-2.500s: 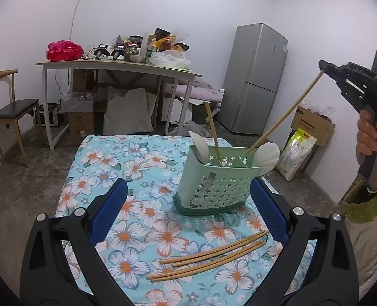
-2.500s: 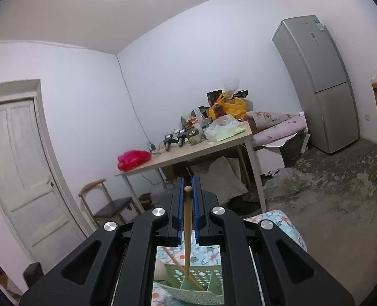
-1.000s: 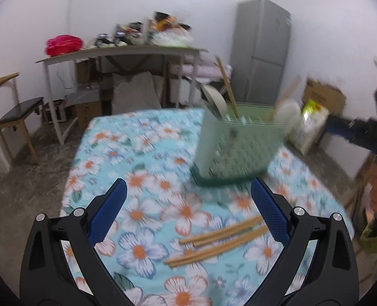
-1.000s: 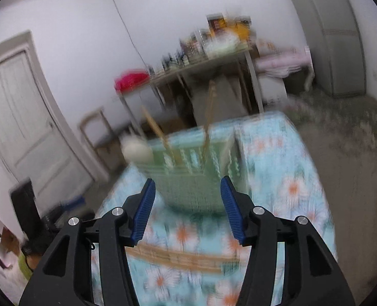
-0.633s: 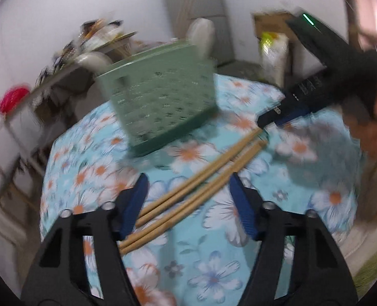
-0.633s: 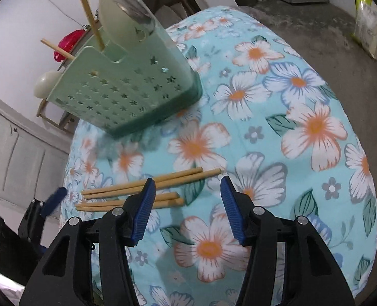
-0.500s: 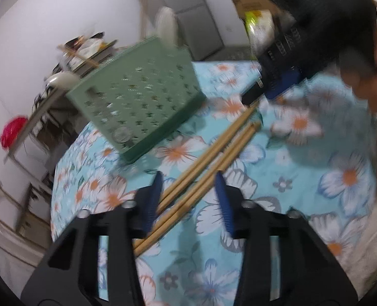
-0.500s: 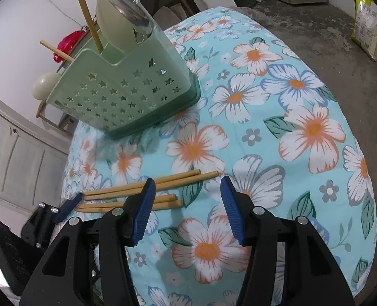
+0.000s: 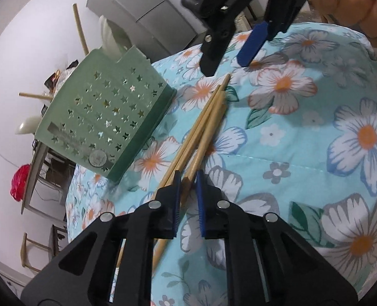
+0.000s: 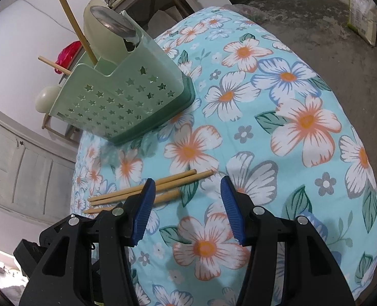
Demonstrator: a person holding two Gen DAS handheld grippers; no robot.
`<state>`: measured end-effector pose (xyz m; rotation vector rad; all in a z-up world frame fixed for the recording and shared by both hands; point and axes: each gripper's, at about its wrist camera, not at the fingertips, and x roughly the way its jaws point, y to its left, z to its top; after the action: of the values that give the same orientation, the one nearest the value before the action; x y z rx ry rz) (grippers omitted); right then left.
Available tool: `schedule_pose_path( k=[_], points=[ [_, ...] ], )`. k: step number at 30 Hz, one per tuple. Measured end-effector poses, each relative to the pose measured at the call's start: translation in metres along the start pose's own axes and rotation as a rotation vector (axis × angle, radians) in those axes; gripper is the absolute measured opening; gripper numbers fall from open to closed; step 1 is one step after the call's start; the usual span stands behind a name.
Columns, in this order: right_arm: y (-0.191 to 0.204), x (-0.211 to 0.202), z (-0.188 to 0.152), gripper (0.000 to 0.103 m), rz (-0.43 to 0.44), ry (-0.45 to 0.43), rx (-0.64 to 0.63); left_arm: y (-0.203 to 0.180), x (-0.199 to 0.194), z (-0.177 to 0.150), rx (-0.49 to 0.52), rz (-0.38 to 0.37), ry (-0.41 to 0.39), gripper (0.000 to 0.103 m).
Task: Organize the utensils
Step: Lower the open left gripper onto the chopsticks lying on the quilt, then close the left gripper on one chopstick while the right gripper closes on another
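Left hand-held gripper [image 9: 187,178] closing on one light, stiff, slippery chopstick [image 9: 204,137] near its end; right hand-held gripper [image 10: 186,193] apart, empty.

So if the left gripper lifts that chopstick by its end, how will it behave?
The chopstick looks stiff, so probably no droop. Held at one end by the left gripper, it may pivot. Its neighbours lie touching and could roll.

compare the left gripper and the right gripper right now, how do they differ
The left gripper has just been closing, its blue pads pinched on one chopstick of the bundle on the floral cloth; the right gripper stands open with nothing between its pads. The left sits at the chopsticks' near ends in its own view; the right hovers by their far ends. Both are black with blue pads and angle down at the cloth.
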<state>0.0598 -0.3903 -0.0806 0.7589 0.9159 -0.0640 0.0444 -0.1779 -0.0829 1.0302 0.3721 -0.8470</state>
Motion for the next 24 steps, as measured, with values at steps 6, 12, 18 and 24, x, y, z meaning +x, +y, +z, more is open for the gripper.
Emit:
schedule_pose_path(
  k=[6,12,18,24],
  points=[
    [0.002,-0.006,0.000,0.052,0.022,0.000,0.002,-0.009,-0.019,0.001,-0.003,-0.034,0.003,0.005],
    [0.000,-0.008,-0.005,0.052,0.094,0.034,0.043,0.001,-0.035,-0.010,-0.091,-0.095,0.044,0.005],
    [0.003,0.000,-0.020,0.052,0.161,0.095,0.080,0.026,-0.047,-0.026,-0.284,-0.182,0.069,0.005],
    [0.000,0.022,-0.029,0.050,0.208,0.136,0.189,0.055,-0.046,-0.051,-0.506,-0.263,0.138,0.005]
  ],
)
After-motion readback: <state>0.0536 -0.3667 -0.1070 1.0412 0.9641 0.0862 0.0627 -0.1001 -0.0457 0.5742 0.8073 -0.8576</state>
